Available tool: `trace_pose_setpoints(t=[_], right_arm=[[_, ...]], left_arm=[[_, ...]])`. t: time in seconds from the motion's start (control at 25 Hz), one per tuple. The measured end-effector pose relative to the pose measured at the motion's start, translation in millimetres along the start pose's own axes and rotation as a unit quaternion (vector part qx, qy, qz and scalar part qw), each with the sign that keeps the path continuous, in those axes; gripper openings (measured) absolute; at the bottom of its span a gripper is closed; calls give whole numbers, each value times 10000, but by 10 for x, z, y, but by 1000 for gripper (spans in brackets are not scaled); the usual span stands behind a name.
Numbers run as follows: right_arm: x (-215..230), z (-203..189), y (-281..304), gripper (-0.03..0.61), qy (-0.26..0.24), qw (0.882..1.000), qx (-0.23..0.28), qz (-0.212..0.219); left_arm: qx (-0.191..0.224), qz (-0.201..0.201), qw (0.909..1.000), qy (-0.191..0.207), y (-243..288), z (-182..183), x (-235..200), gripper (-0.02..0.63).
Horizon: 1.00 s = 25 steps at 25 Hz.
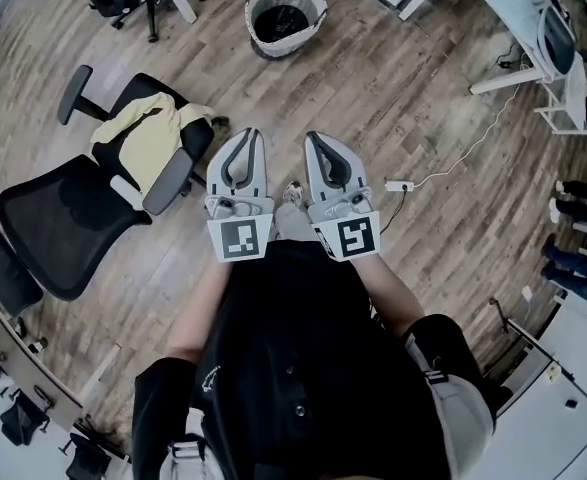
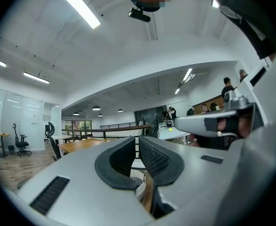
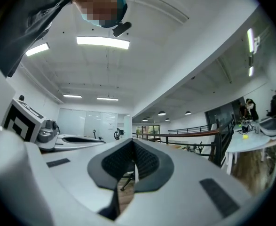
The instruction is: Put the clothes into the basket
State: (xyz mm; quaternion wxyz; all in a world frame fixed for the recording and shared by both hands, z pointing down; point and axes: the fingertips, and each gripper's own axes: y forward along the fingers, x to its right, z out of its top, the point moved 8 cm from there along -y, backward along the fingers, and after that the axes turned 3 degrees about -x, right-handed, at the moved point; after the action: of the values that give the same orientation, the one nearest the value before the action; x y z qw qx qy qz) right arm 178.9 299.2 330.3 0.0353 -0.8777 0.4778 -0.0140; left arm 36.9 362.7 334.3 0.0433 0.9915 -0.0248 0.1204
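Clothes (image 1: pixel 151 138): a pale yellow garment with a cream edge, crumpled in soft folds across the seat of the black office chair (image 1: pixel 73 218), one end drooping by the grey armrest.
Left gripper (image 1: pixel 241 136): clenched on nothing. It is held level just right of the office chair's armrest, apart from the garment. Its own view (image 2: pixel 137 142) shows the ribbed black pads drawn nearly together.
Right gripper (image 1: pixel 315 140): closed and empty too, beside the left one on the side away from the office chair. The pad tips meet in its own view (image 3: pixel 133 147).
Person (image 1: pixel 283 348): black top and bare forearms, standing right of the office chair with one gripper in each hand.
Power strip (image 1: pixel 398 185): white, with a thin white cable snaking off, on the far side of the grippers from the office chair.
Basket (image 1: pixel 286 13): round, with a light woven wall and a dark inside, standing well beyond the office chair, up and to its right in the head view.
Floor (image 1: pixel 403 98): grey-brown wood planks running between the office chair and the basket.
Shapes and surfaces: smooth grey curved jaws on the grippers; a mesh back, padded headrest and rounded seat on the office chair.
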Motion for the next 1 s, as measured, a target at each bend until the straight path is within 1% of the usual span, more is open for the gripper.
trace_pose_setpoints(t=[0.12,0.2,0.28,0.4,0.48,0.64,0.84,0.92,1.0], right_arm=[[13,-29,183,8,19,9999,-25,145],[10,-52,344,8,20,9998,-9,189],[-23,-78,482,8,45,9998,-43,207],[-117,-117,710,8,-8,9995,-155,275],[-204,-141,893,8,-51,9992,-255,306],[-408,-150,1334,9,-106,9990,-350,239],[-744,-260,1935,8,-174,9982,-526,212],[-875,-310,2118,8,-159,9978,-624,172],[-1005,-381,2268,8,-156,9971,-730,157]], left_arm=[[-19,81,9999,-84,132,-30,-95,31],[16,135,9999,-58,211,-52,-219,31],[-26,189,9998,-90,255,-94,-356,31],[-96,262,9992,-280,318,-181,-599,31],[-142,255,9992,-271,372,-248,-787,31],[-192,148,9995,-198,483,-367,-1235,31],[1,-5,9999,-120,577,-556,-1863,31],[-18,-97,9997,-214,603,-663,-2097,31],[-269,-251,9980,-517,625,-844,-2307,31]])
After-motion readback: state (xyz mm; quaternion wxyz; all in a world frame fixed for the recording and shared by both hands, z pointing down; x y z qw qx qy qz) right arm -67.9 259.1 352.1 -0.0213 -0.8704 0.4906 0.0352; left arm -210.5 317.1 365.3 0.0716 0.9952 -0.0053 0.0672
